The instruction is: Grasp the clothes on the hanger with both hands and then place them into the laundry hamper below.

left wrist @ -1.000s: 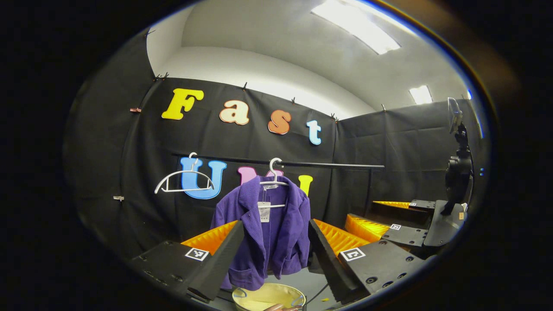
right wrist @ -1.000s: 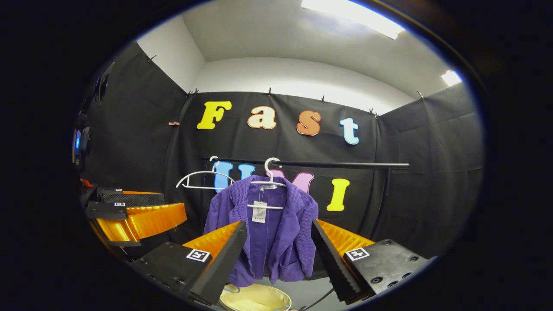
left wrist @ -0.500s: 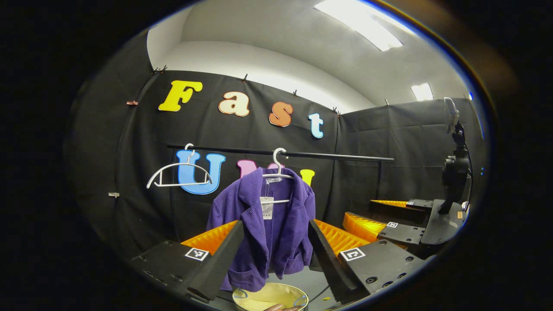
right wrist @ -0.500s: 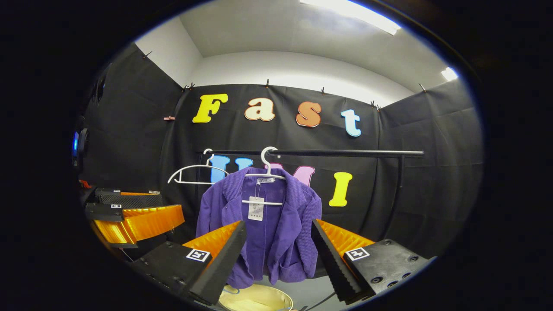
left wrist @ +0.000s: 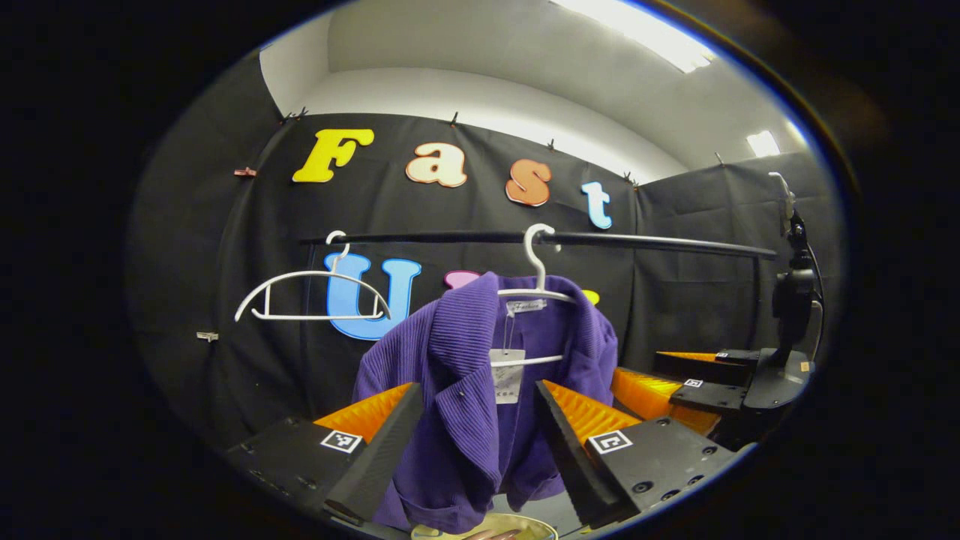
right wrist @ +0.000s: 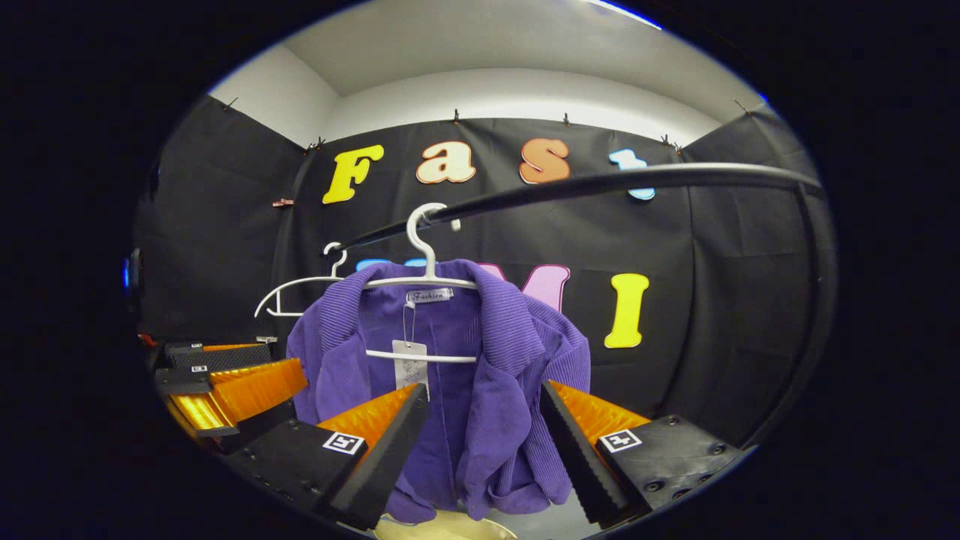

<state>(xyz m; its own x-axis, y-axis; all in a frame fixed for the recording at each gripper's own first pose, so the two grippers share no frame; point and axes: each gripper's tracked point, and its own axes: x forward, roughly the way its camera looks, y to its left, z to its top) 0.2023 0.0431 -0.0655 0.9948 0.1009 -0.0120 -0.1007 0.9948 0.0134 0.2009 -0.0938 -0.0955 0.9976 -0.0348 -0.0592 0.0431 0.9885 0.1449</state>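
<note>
Purple jacket point(left wrist: 465, 420) hides most of what looks like hamper point(left wrist: 487, 529).

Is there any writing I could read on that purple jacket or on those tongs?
Neck label of the purple jacket: one short word in script, too small to quote with confidence.
Paper hang tag: printed lines, too small to read.
Square markers on the left tongs and the right tongs: black-and-white patterns, no words or numbers.

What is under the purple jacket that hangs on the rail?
Under the purple jacket a yellowish hamper shows just its rim. Its inside stays hidden.
</note>
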